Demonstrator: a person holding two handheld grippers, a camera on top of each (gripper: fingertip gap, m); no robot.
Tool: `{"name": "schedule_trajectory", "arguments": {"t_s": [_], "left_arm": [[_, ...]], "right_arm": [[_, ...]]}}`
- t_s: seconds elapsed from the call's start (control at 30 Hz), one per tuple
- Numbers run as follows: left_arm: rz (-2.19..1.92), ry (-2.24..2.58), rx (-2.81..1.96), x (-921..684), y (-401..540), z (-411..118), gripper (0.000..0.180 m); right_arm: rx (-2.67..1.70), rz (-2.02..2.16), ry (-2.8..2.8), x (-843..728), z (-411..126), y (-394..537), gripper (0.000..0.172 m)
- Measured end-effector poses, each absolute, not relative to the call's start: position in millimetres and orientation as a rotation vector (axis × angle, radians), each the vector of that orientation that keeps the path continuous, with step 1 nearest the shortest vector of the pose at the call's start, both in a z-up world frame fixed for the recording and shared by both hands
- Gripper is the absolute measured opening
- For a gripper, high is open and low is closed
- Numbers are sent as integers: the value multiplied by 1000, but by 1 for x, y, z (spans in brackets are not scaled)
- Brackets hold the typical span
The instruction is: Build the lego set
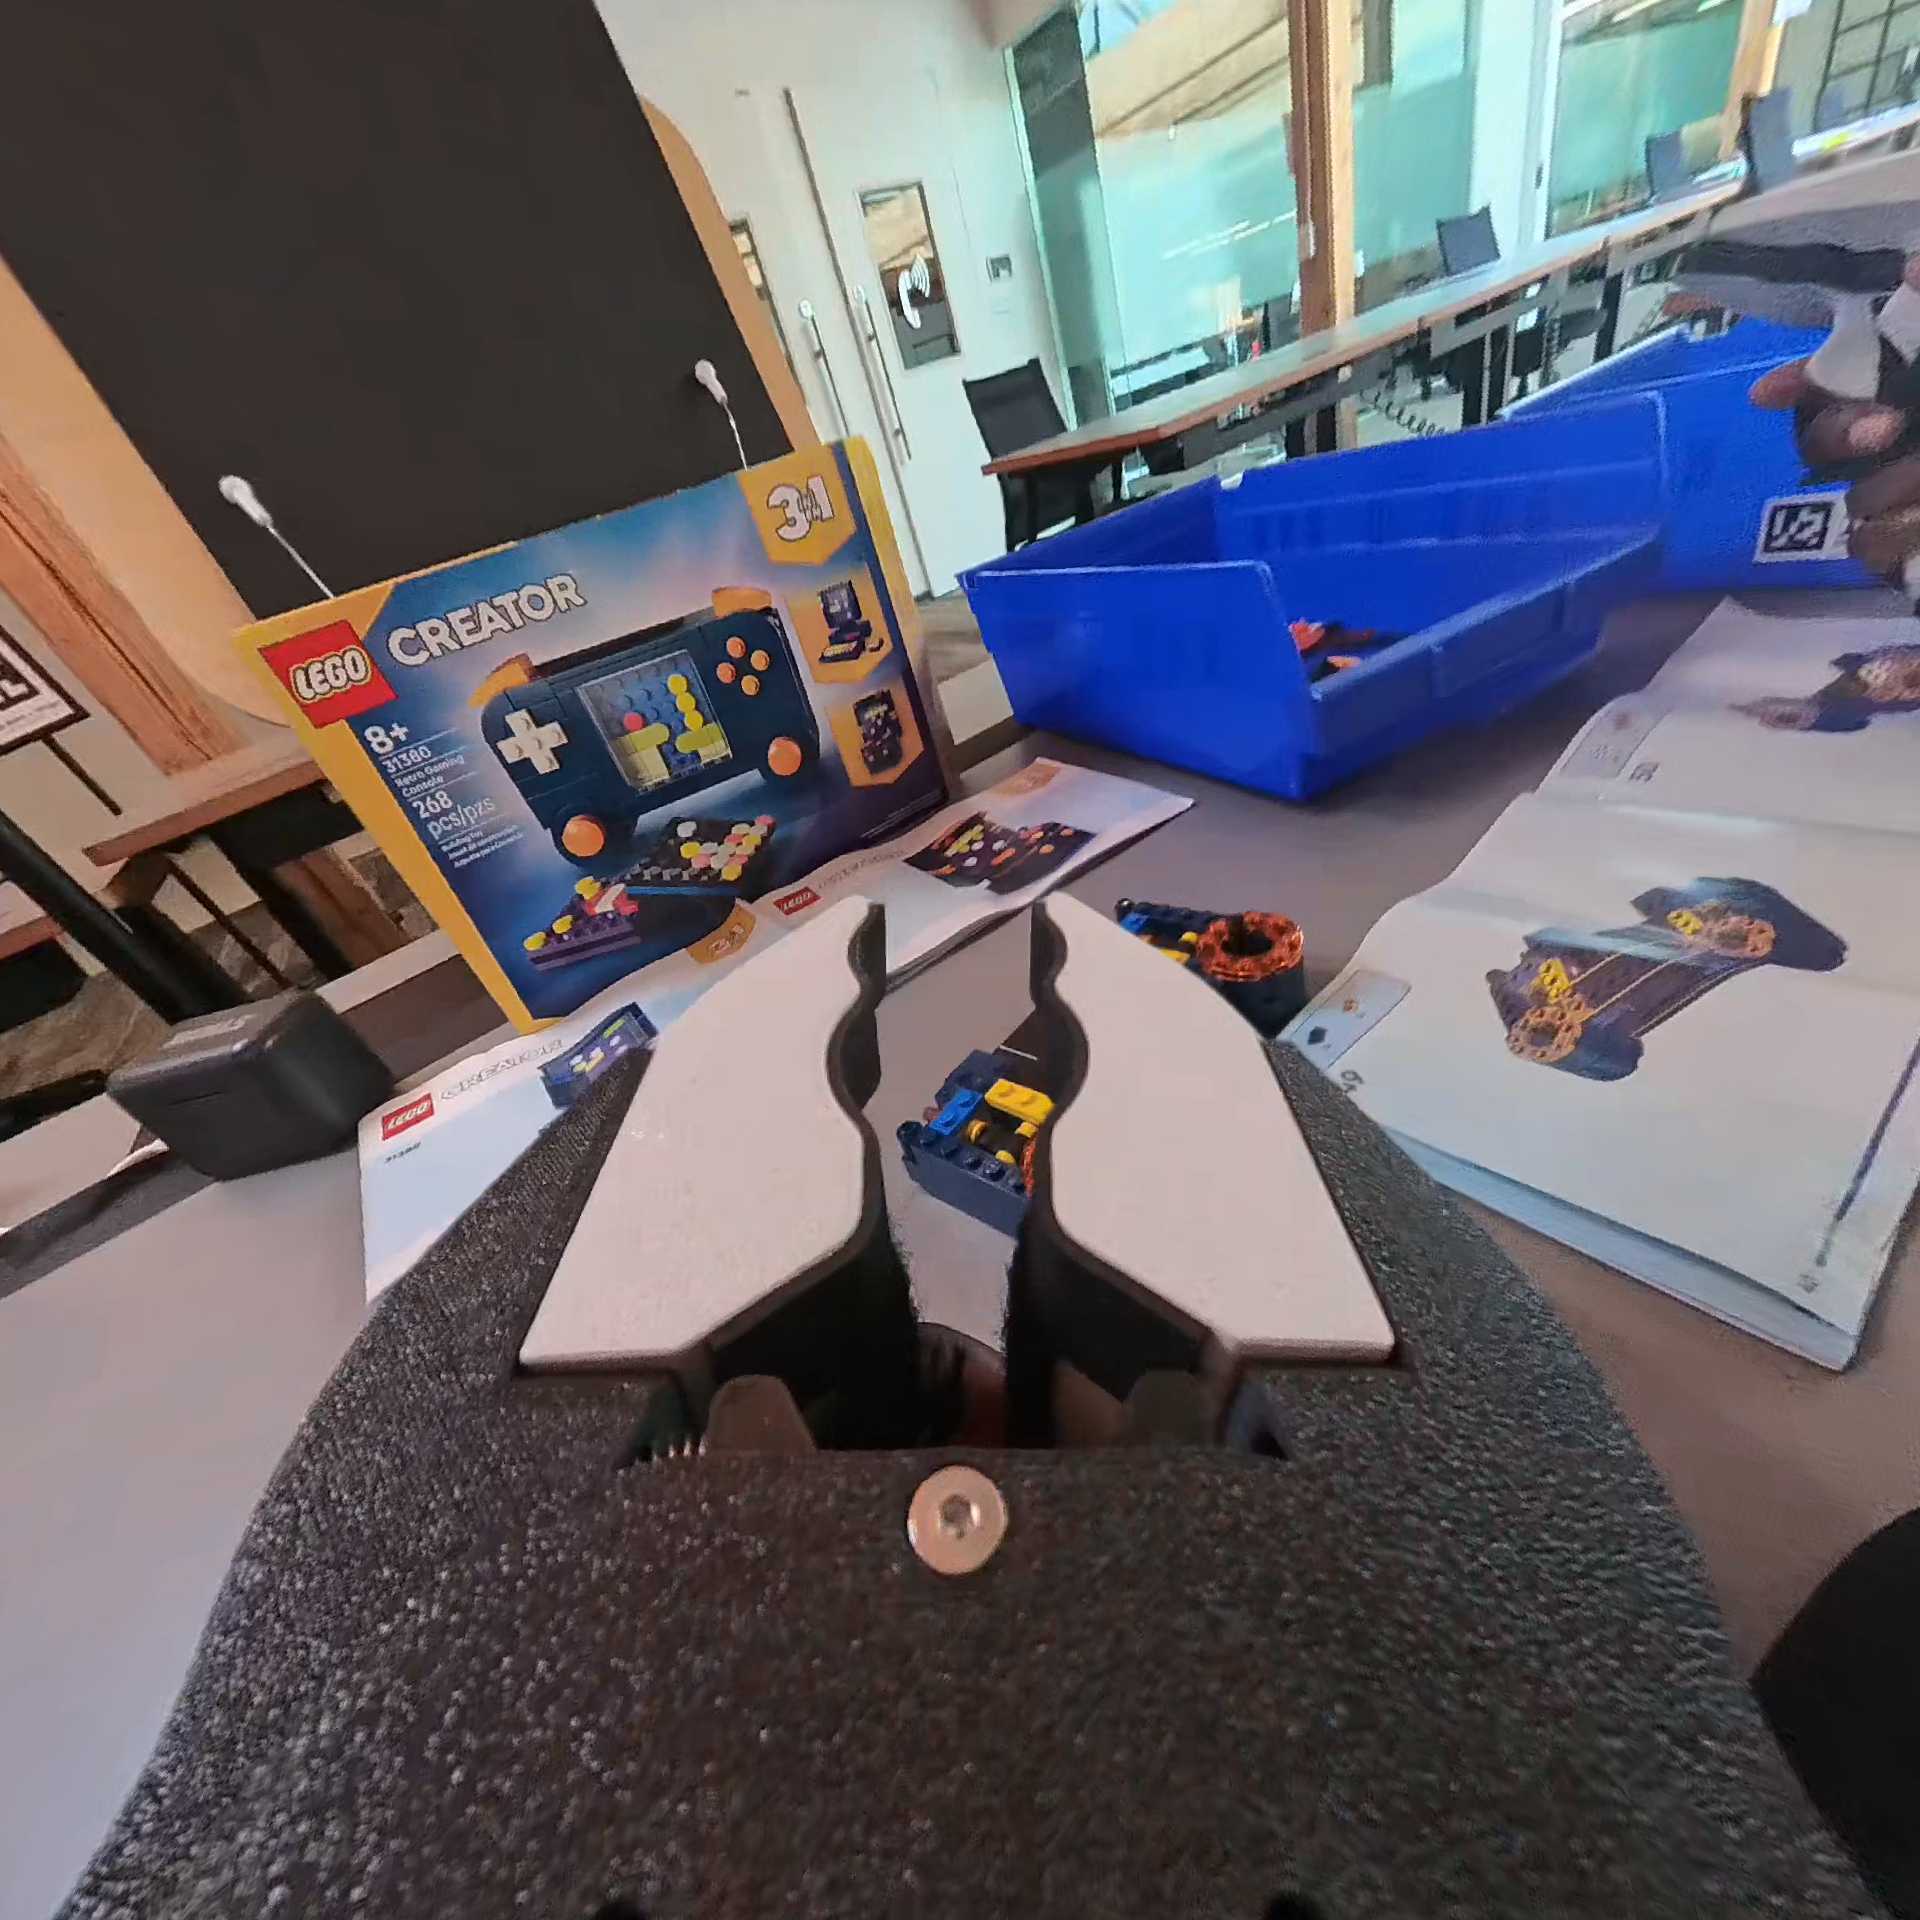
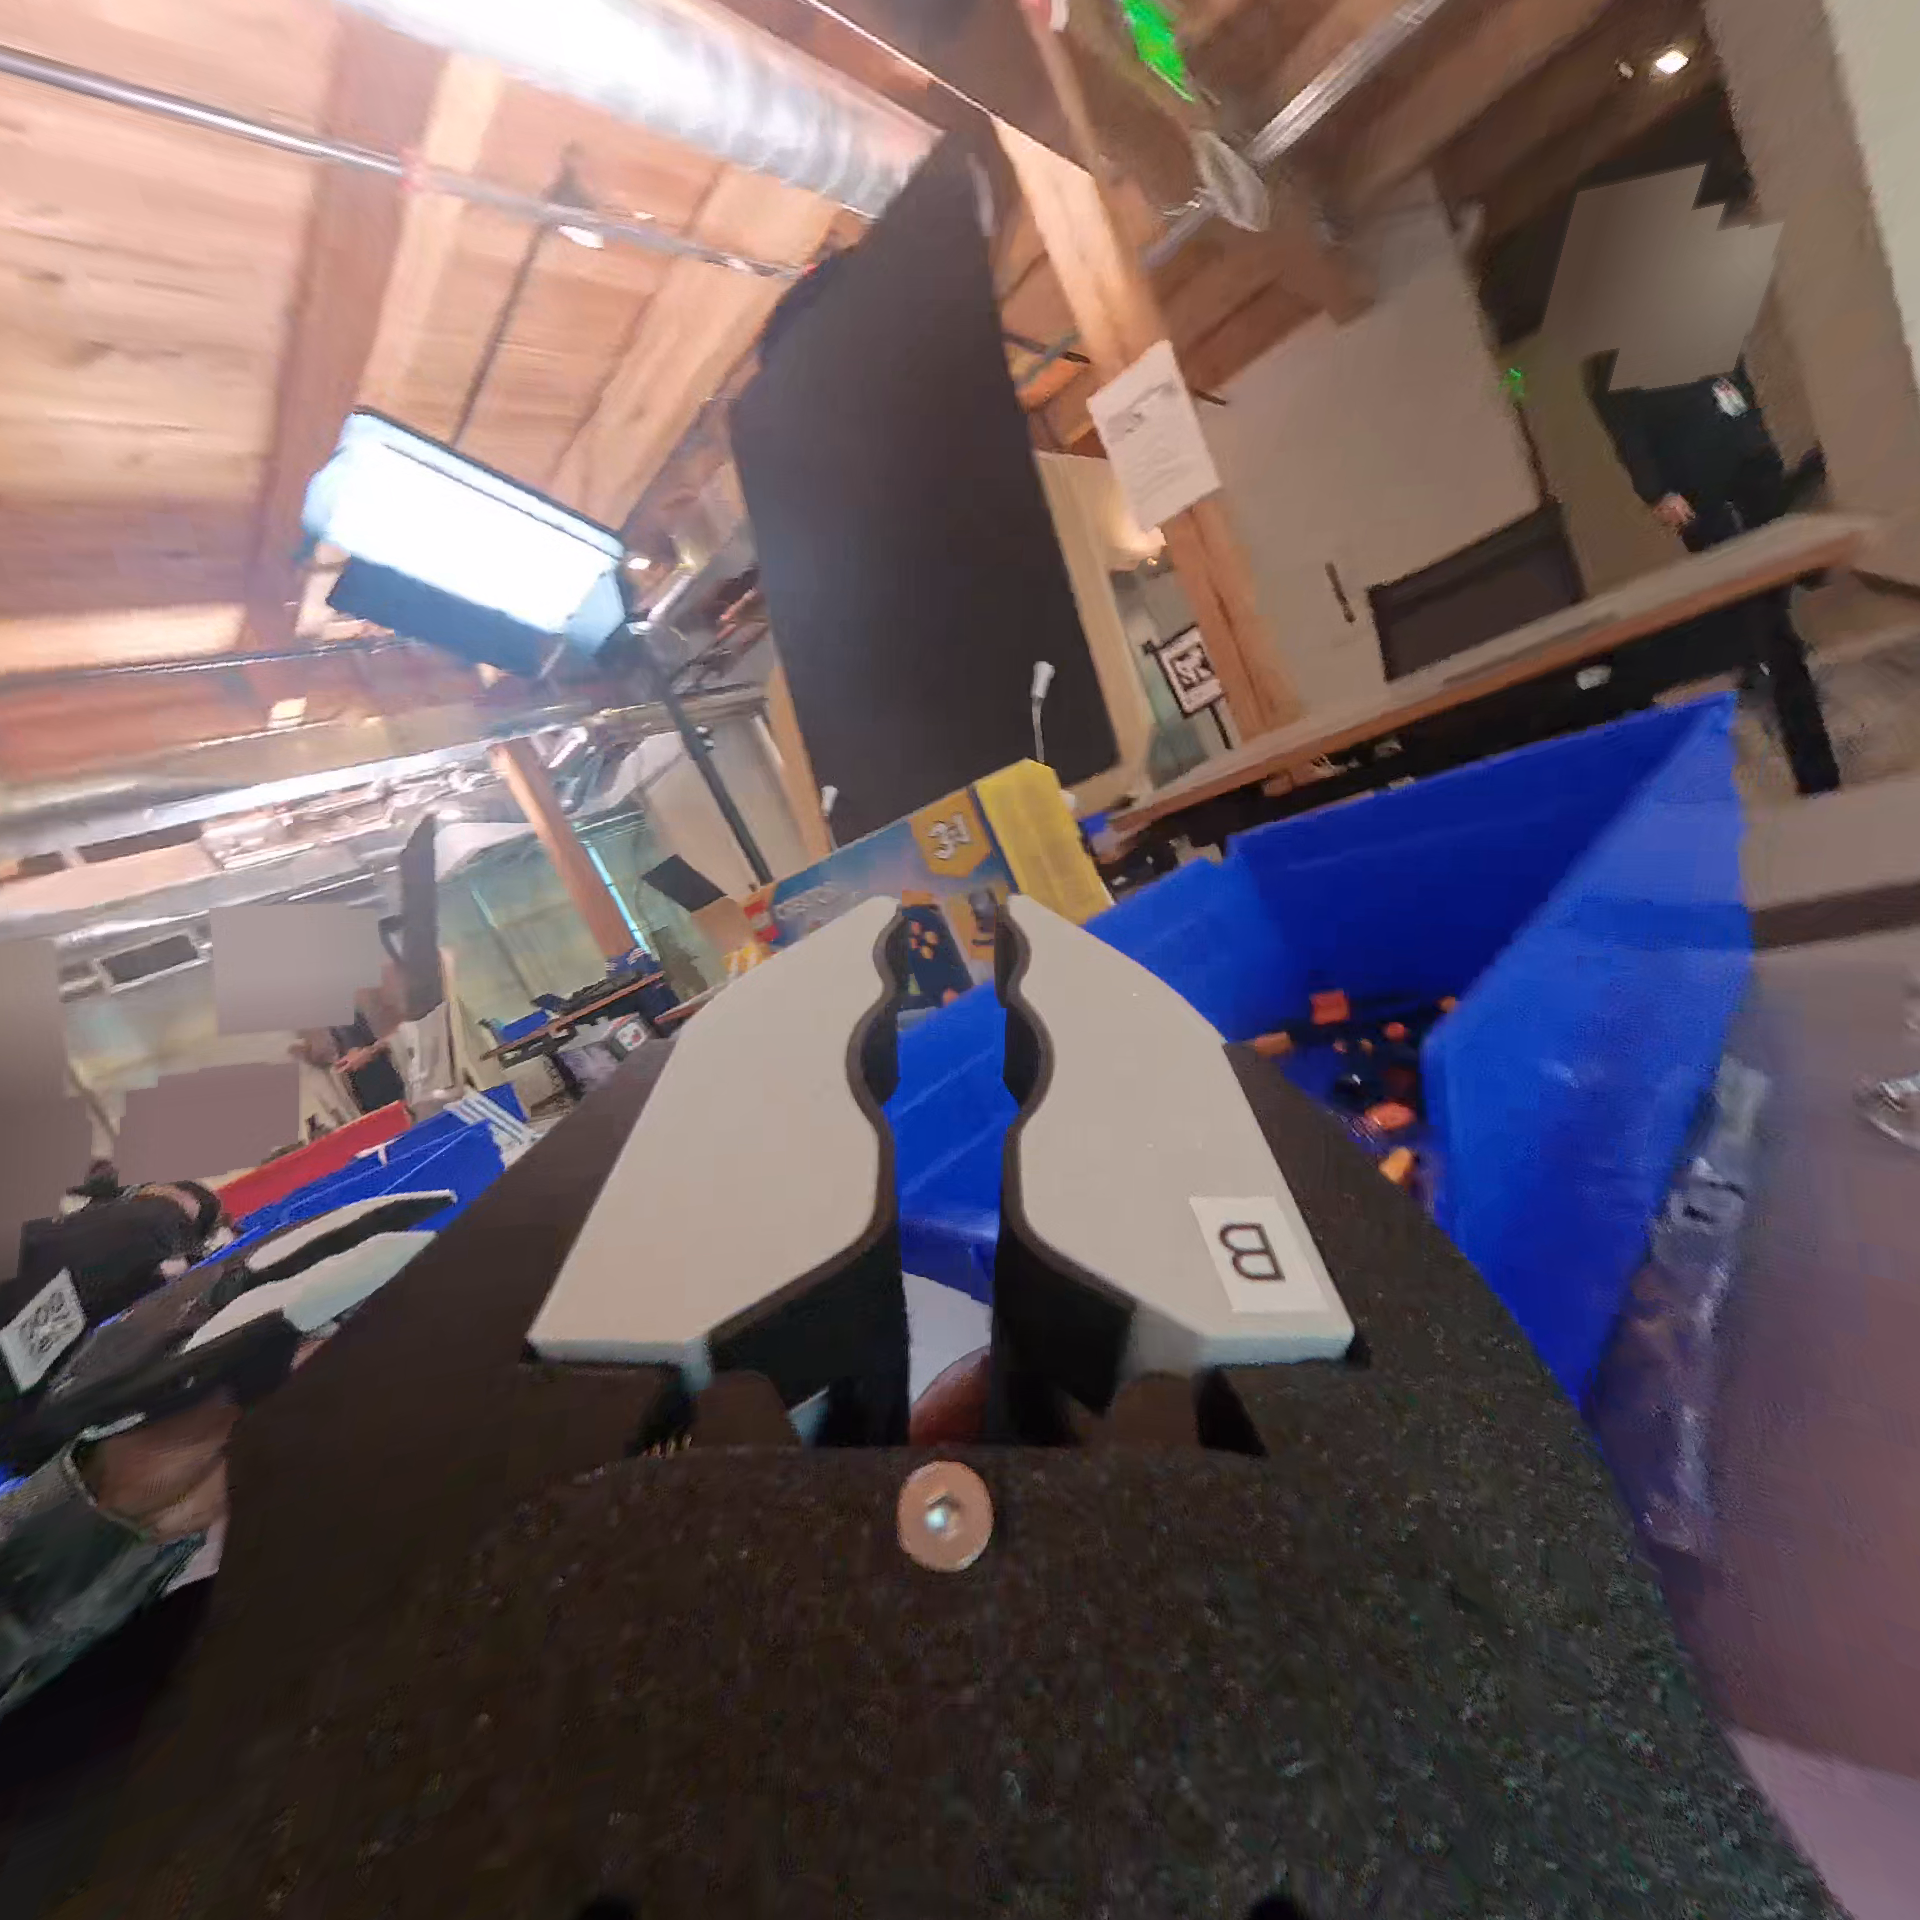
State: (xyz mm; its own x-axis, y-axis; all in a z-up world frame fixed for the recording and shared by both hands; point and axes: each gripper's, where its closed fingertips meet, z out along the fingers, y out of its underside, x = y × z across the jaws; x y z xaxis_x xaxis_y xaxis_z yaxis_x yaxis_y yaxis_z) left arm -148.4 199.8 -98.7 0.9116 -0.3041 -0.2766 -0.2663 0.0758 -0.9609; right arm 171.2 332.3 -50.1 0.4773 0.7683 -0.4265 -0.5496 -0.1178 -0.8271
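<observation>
My left gripper (image 1: 956, 925) is open, low over the grey table (image 1: 208, 1455). A small brick assembly in blue, yellow and black (image 1: 977, 1132) lies on the table between its fingers. The left pad stands clear of it, and nothing is held. A second dark assembly with an orange ring (image 1: 1247, 956) sits just beyond the right fingertip. My right gripper (image 2: 953, 920) is open and empty, raised and tilted up over a blue bin (image 2: 1558, 935) holding loose orange and dark bricks (image 2: 1371, 1049). It shows blurred at the far right of the left wrist view (image 1: 1860, 416).
A toy brick box (image 1: 582, 727) stands upright behind the booklets (image 1: 997, 842). An open instruction booklet (image 1: 1662, 1039) lies to the right. Blue bins (image 1: 1299, 623) stand at the back right. A black box (image 1: 249, 1081) sits at the left. People stand in the background.
</observation>
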Motion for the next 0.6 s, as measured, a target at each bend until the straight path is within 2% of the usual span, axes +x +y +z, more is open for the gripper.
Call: {"name": "schedule_trajectory", "arguments": {"t_s": [0.3,0.6], "left_arm": [[-81,216,-1522,-185,205,-97,26],[-144,163,-1546,-190,207,-103,26]], "right_arm": [[-1535,1186,-485,103,-96,320,25],[-1695,1018,-794,73,-133,304,33]]}}
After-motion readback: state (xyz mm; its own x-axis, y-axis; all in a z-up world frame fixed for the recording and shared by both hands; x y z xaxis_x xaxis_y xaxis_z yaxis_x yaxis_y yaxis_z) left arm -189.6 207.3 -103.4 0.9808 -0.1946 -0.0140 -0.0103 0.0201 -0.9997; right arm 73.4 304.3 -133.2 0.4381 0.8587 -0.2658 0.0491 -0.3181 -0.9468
